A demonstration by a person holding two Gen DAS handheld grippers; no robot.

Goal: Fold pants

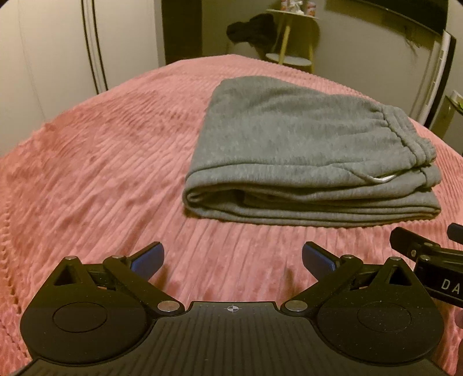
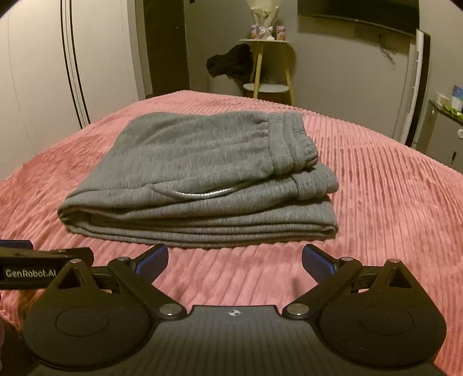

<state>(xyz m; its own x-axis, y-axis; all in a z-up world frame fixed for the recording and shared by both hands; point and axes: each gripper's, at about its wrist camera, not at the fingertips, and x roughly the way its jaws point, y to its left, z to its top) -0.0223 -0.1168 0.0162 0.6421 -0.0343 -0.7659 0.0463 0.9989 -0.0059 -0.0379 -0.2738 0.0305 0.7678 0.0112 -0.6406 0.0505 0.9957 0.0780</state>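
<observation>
Grey sweatpants lie folded into a thick stack on the pink ribbed bedspread, waistband on top at the right. In the right wrist view the same pants fill the middle, a pale drawstring showing along a fold. My left gripper stands open over the bedspread, short of the stack's near edge and left of it, nothing between its blue pads. My right gripper is open too, just before the stack's front edge, touching nothing. Part of the right gripper's body shows at the right edge of the left wrist view.
Beyond the bed stands a small round side table with dark clothing draped beside it. A white wardrobe runs along the left. A dark screen hangs on the far wall, and a low shelf is at the right.
</observation>
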